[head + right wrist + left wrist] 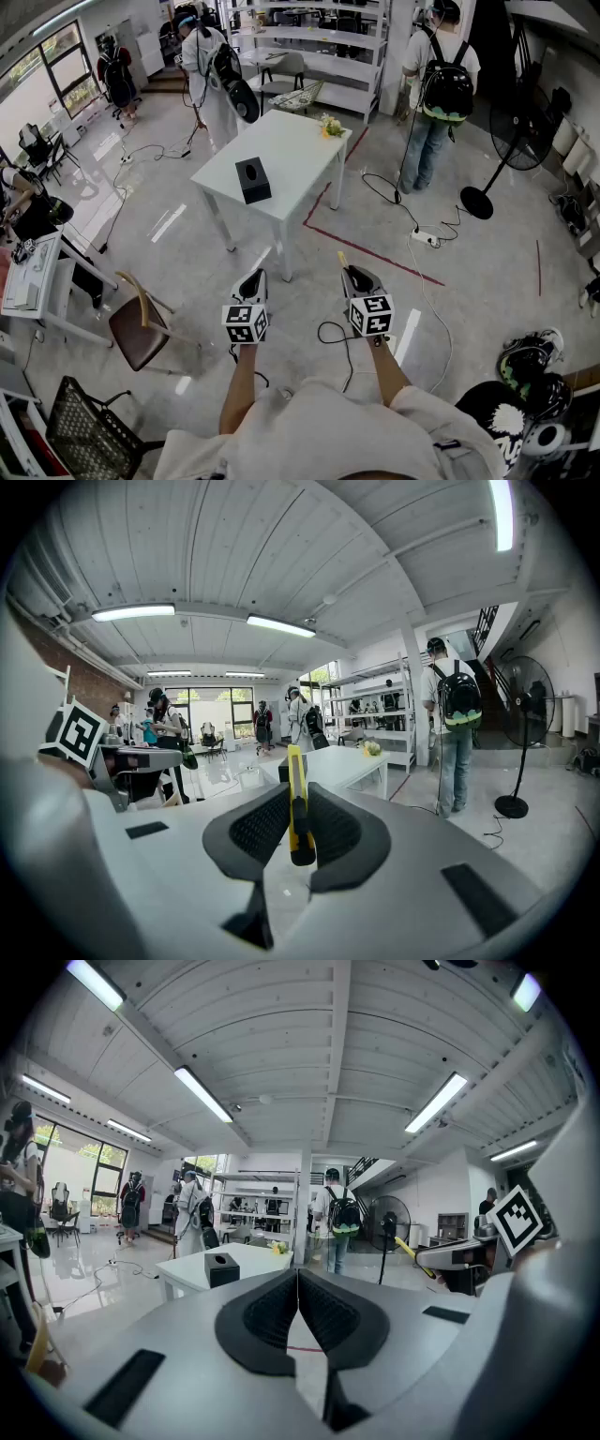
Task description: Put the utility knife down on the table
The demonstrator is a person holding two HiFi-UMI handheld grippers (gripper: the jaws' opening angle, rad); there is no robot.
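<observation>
Distance is what the coming move turns on: the utility knife [296,803] is clamped in the right gripper [356,274], while the white surface [291,150] meant to receive it stands well ahead across open floor, up and a little left of that hand in the head view. The right fingers [258,832] are partly closed, pressing on the knife's rear end from both sides. Its yellow body runs in line with them, so the long axis points forward past the fingertips toward the surface. The left gripper [251,278] sits just beside the right, its fingers [267,1312] brought together with nothing between them. It looks slightly nearer the surface's near corner, but it carries nothing. Both forearms reach straight out from the body, side by side, the grippers tipped only slightly below level. A black box [252,179] stands on the surface toward its near end, so the knife would probably go on the bare top beside it.
</observation>
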